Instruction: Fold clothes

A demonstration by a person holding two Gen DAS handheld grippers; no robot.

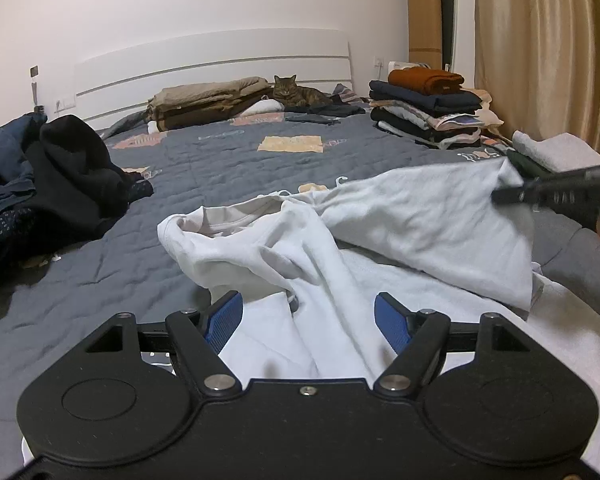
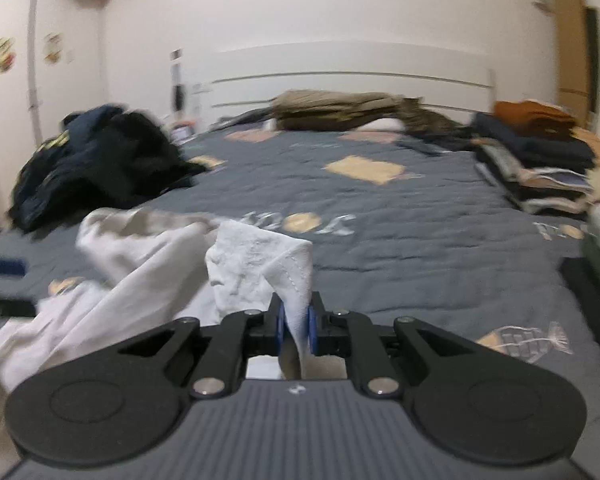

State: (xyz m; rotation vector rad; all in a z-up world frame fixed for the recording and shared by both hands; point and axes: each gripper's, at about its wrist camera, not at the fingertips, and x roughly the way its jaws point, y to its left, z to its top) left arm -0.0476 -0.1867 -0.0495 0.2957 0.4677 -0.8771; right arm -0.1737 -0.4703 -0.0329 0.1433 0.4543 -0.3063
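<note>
Right gripper (image 2: pixel 295 326) clamped on a corner of the white shirt (image 1: pixel 400 216), lifting it off the bed (image 1: pixel 204 168).

The left gripper (image 1: pixel 308 320) hangs over the shirt's crumpled middle with its jaws apart, and no cloth is pinched between them. The shirt lies bunched at the near edge of the bed, collar showing, not yet spread flat, so its folding looks barely begun. Beyond it, a stack of folded clothes (image 1: pixel 428 112) sits at the right, a dark unfolded heap (image 1: pixel 60 176) waits at the left, and a cat (image 1: pixel 296 92) rests by the headboard.
</note>
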